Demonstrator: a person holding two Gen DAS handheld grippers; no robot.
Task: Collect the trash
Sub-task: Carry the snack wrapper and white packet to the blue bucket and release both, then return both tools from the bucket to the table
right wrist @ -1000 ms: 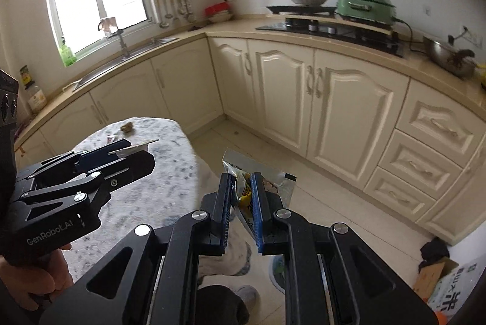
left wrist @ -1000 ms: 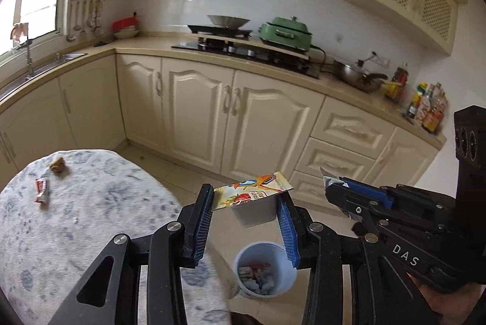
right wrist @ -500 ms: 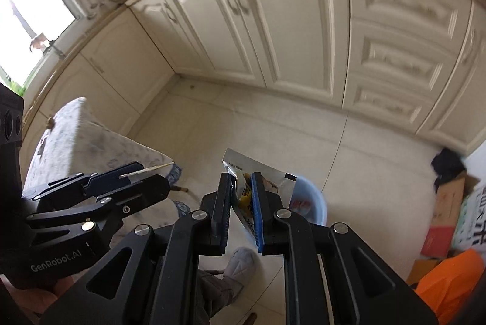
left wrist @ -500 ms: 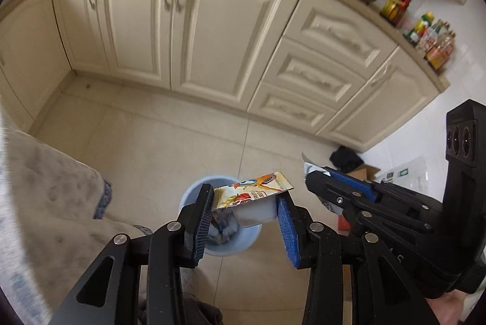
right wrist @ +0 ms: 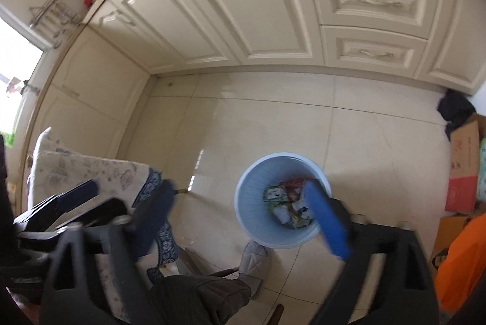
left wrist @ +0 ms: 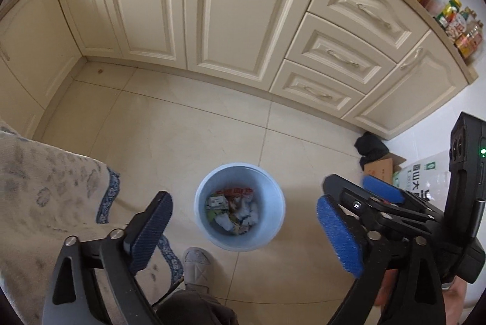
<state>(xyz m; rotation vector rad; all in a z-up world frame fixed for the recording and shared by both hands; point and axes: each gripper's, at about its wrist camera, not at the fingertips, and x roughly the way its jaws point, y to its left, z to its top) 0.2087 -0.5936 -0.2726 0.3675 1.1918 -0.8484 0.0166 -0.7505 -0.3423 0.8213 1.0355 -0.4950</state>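
Two walls of cream cabinets [left wrist: 194, 9] meet in a corner and take up the far side of both views, with a stack of drawers [left wrist: 340, 52] to the right and pale floor tiles [left wrist: 188, 124] below them. At the left edge a patterned cloth [left wrist: 45, 191] hangs over the bench, its blue border nearest the middle. Cardboard boxes [right wrist: 463, 167] and a dark bundle [left wrist: 370, 146] sit on the floor by the right end of the cabinets.

On the tiles stands a light blue bin [left wrist: 275, 221], round and open-topped — the trash [left wrist: 234, 209] lies inside it as crumpled wrappers and paper, some red and green print showing. A grey slipper [left wrist: 196, 267] rests on the floor just beside the bin.

Left hand-held gripper [left wrist: 246, 234] hovers over the bin with its fingers spread wide and nothing between them. Right hand-held gripper [right wrist: 243, 221] — blurred — is likewise spread wide and empty, its right finger [right wrist: 326, 225] overlapping the bin's rim in that view.
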